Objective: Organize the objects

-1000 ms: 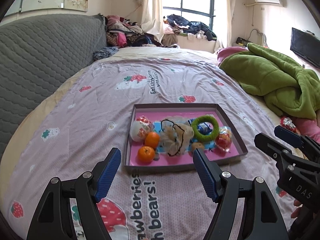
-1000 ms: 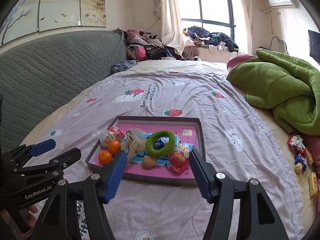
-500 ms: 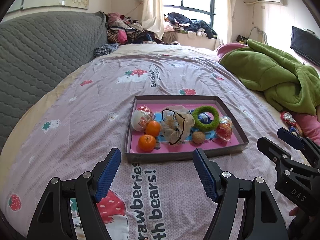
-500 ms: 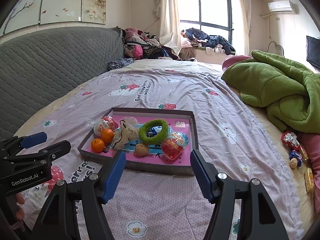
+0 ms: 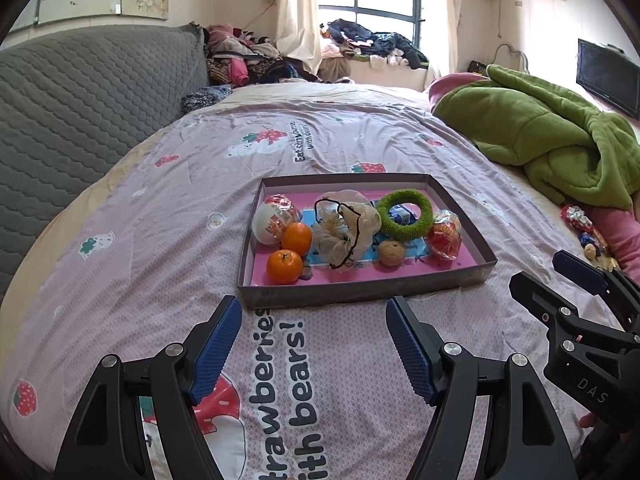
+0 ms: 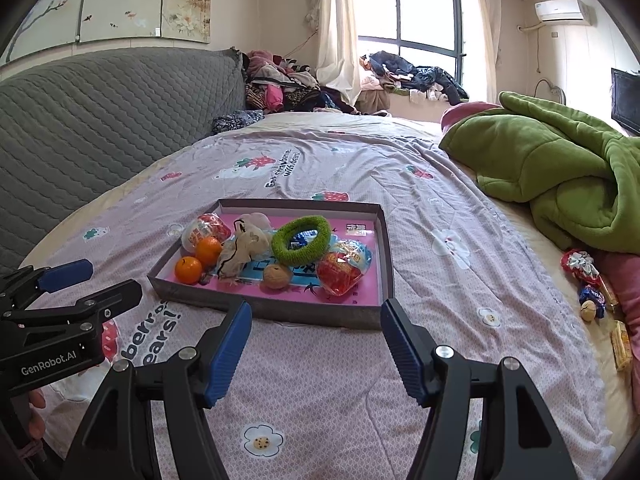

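1. Left wrist view: the left tool (image 5: 314, 318) hangs over the bed (image 5: 140, 240), its two blue-padded fingers spread wide with nothing between them.
2. Just ahead of its fingertips sits a shallow grey tray (image 5: 360, 296) with a pink floor, lying flat on the lilac strawberry-print bedcover.
3. Inside the tray, ahead and slightly left of this tool, two oranges (image 5: 285, 266) touch each other, with a white and red wrapped ball (image 5: 272, 220) just behind them.
4. Straight ahead in the tray's middle lies a cream scrunchie with a black cord (image 5: 346, 230); a walnut (image 5: 392, 253) rests beside it.
5. Ahead and to the right, a fuzzy green ring (image 5: 405, 215) lies over a blue packet, next to a red wrapped sweet (image 5: 445, 236).
6. The right tool (image 5: 576, 280) shows at this view's right edge, beside the tray's near right corner.
7. Right wrist view: the right tool (image 6: 316, 316) is also wide open and empty, its tips just short of the tray's (image 6: 320, 314) near wall.
8. Far to its right, a rumpled green blanket (image 6: 560, 176) lies on the bed, and nearer, a few loose wrapped sweets (image 6: 588, 280) sit along the bed's edge.
9. A grey quilted headboard (image 6: 100, 120) runs along the left.
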{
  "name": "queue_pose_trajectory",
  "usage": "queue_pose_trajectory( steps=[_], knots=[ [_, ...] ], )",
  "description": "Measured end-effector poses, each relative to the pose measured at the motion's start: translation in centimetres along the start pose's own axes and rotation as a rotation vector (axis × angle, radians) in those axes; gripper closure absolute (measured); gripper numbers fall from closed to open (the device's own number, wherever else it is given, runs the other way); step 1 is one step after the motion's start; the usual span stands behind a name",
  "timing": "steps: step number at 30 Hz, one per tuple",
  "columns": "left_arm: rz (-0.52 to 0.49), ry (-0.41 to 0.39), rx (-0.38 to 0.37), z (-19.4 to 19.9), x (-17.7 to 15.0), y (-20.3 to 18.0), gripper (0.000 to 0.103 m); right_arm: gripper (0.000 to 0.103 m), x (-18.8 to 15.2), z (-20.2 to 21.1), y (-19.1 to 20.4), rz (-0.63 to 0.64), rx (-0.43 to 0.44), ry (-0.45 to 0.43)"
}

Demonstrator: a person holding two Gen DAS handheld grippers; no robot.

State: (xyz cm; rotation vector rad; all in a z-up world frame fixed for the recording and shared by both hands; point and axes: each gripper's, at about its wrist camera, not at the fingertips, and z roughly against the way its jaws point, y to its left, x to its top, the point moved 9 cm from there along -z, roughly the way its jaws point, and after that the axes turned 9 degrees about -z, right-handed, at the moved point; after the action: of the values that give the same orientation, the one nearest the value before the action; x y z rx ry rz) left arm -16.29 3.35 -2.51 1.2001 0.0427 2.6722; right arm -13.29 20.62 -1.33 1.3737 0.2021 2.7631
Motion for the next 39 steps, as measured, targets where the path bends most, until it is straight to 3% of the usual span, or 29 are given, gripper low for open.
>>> queue_pose_trajectory(
  steps=[9, 27, 39],
  knots=[
    [0.009, 0.019, -0.017, -1.0, -1.2, -0.5, 0.027, 0.037, -1.4, -1.1, -0.2, -0.010, 0.008, 0.038],
    [0.017, 0.024, -0.014, -2.0, -2.6, -0.3, 0.027, 0.037, -2.3, -1.2, -0.7, -0.023, 0.016, -0.003],
    [0.031, 0.035, -0.016, -2.8, -3.7, -0.2, 0.027, 0.037, -3.7, -2.2, -1.1, -0.028, 0.009, 0.014]
  ],
)
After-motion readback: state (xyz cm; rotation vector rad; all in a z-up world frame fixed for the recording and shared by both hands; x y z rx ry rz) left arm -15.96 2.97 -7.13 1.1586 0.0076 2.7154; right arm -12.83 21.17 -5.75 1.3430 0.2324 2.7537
